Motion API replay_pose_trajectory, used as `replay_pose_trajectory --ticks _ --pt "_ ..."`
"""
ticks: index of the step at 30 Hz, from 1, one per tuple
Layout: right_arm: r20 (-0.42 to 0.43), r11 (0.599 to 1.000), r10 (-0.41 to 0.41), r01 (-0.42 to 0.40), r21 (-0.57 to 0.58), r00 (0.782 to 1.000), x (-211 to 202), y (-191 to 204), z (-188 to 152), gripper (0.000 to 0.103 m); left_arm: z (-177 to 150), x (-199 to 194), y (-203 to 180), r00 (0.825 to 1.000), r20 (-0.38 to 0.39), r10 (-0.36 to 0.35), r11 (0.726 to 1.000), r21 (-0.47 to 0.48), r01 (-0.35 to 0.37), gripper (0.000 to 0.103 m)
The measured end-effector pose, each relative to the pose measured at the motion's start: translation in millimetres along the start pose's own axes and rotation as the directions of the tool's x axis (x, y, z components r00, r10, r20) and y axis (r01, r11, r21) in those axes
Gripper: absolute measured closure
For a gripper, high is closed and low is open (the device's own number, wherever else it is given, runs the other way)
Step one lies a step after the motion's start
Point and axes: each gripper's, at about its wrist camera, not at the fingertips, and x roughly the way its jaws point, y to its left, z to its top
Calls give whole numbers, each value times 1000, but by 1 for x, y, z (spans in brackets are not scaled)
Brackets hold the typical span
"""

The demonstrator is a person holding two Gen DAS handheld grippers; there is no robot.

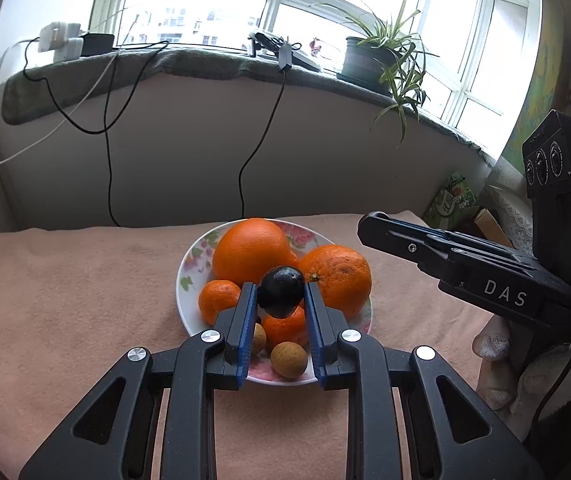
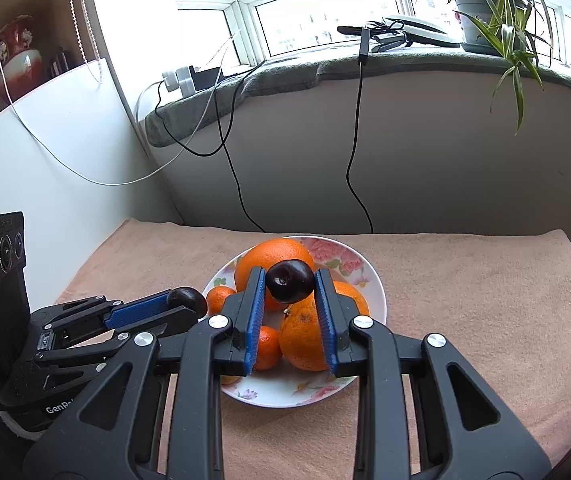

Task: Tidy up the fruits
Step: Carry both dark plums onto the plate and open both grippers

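Left fingers: the left gripper [image 1: 280,294] pinches a dark plum [image 1: 281,291] between its blue pads, near the tips; the jaws stand narrow around it, above the plate.

Left plum risk: the fruit is round and glossy and sits far out on the pads; I judge a tilt or a jolt could roll it free onto the oranges below.

Plate: a floral plate [image 1: 189,276] rests on the pink towel [image 1: 65,300], already crowded with a big orange [image 1: 251,250], a second orange [image 1: 339,274], mandarins [image 1: 219,300] and small tan longans [image 1: 288,359]; the heap is sloped, so a plum set on top may slide off the rim.

Right fingers: the right gripper [image 2: 290,285] likewise clamps a second plum [image 2: 289,281] at its tips, narrow, over the same plate [image 2: 377,280].

Crowding: both tools hover near each other over one plate; seen from the right wrist, the left tool lies just beside the rim; I judge a collision likely if both lower together.

Squeeze: plums bruise; too firm a pinch could split the skin.
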Motion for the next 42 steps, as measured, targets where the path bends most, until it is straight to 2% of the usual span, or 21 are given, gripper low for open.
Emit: replay_pose_trajectory --ticks 18,42 --pt "-60 1000 -12 11 -11 998 39 -5 11 77 3 18 1 999 -34 12 1000 4 -12 81" --pt "-69 999 -32 32 -10 997 45 -7 8 74 3 19 2 999 -36 17 1000 -1 -17 80"
